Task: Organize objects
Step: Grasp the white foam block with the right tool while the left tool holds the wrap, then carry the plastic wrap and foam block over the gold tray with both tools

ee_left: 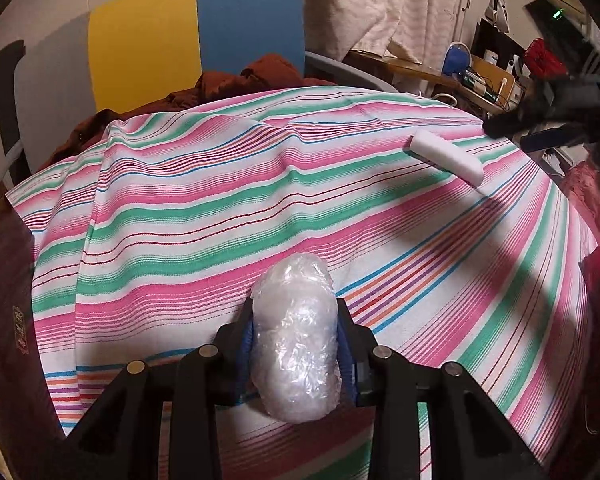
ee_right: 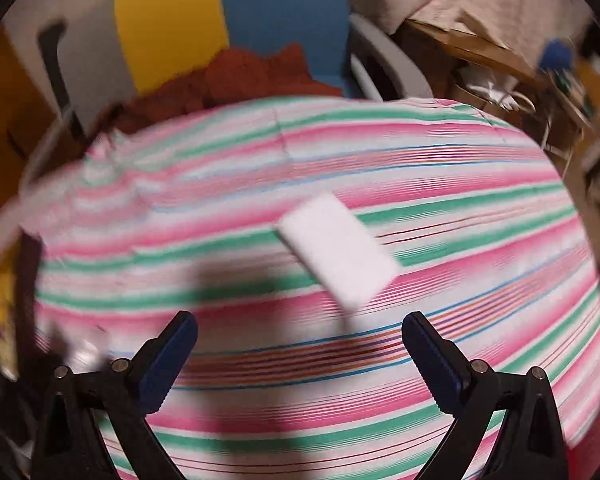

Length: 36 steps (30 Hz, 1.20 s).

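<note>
Left gripper [ee_left: 296,344] clamped on bubble-wrap bundle [ee_left: 296,340] above striped cloth [ee_left: 180,220]; right gripper [ee_right: 300,356] spread wide, empty, short of white foam block [ee_right: 338,250] lying mid-cloth: straddle block's narrow sides before squeezing.

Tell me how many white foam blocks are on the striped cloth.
1. The white foam block lies flat on the striped cloth, ahead of the open right gripper. Others may be hidden beyond the views.

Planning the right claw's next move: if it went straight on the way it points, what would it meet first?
Probably the white foam block, which lies on the striped cloth just ahead of the open right claw. The blur makes depth uncertain.
</note>
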{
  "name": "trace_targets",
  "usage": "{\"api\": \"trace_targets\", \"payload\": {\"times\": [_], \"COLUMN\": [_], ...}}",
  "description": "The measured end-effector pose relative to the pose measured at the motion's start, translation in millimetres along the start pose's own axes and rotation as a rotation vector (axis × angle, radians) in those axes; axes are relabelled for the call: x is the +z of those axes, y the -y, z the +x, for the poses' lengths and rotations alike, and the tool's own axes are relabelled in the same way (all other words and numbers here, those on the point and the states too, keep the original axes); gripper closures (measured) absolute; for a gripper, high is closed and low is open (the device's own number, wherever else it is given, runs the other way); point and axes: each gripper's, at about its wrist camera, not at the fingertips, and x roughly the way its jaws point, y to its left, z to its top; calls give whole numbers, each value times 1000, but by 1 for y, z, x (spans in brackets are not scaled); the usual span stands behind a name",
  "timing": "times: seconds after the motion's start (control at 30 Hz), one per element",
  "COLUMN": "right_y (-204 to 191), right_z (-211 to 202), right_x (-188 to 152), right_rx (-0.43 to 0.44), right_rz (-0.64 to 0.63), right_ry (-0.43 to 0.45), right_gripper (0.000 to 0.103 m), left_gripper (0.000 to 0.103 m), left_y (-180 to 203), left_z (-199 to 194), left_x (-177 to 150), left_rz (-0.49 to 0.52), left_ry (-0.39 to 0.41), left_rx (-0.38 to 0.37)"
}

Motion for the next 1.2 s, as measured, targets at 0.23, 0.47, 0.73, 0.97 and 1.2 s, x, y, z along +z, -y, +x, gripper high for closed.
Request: {"api": "trace_targets", "payload": {"times": [0.23, 0.47, 0.73, 0.97, 1.2], "right_y": [19, 25, 13, -29, -74], "right_z": [56, 93, 81, 63, 63], "right_x": [20, 42, 23, -10, -35], "right_rx": [-116, -56, -37, 90, -6], "right_rz": [-104, -70, -45, 28, -73], "right_ry": [-83, -116, -126, -144, -90], "right_gripper": [0, 12, 34, 34, 32], "left_gripper": [66, 66, 66, 67, 68], "left_y": [-3, -2, -2, -1, -1], "left_z": [1, 2, 1, 0, -20], "left_x": [0, -2, -2, -2, -7], "left_rz": [-12, -6, -4, 6, -7], "left_ry": [3, 8, 16, 12, 0], "left_rx": [-16, -12, -10, 0, 20]}}
